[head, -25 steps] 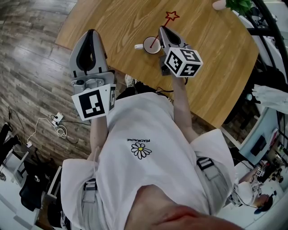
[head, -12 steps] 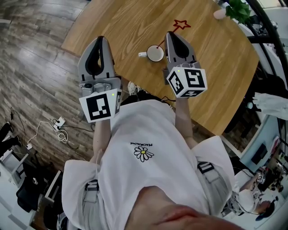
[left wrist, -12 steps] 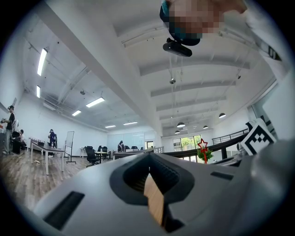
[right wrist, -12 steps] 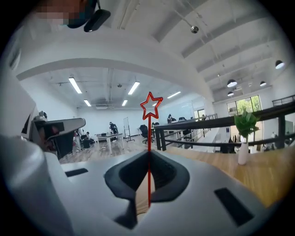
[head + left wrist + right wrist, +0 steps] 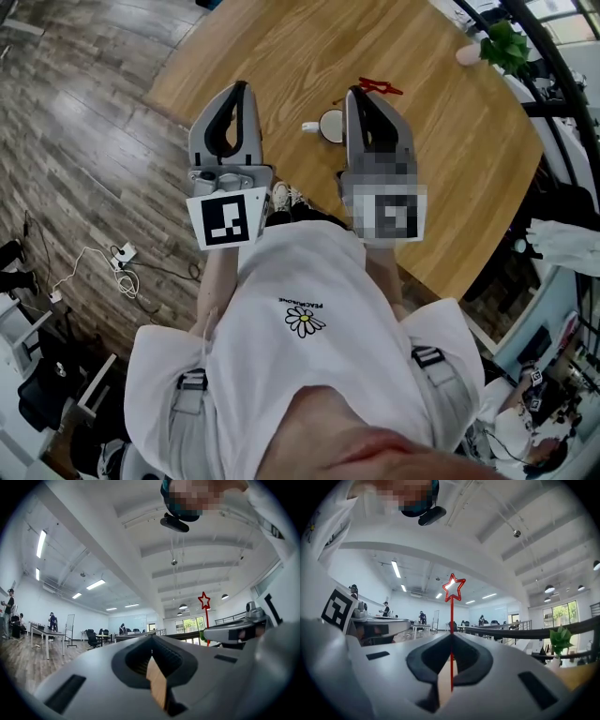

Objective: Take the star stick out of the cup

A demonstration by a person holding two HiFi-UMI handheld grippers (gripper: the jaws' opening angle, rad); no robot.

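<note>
I see both grippers held over the near edge of the wooden table (image 5: 281,47). The left gripper (image 5: 240,86) points up-frame with its jaw tips together. The right gripper (image 5: 354,92) sits just right of the white cup (image 5: 330,125). The red star stick (image 5: 380,87) projects from its tip, clear of the cup.

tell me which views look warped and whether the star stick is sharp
Both gripper views: fisheye, dark round border, ceiling beams bowed. Right gripper view: star stick crisp, pinched in the shut right claw. Head view: table edge curves, stick tiny.
</note>
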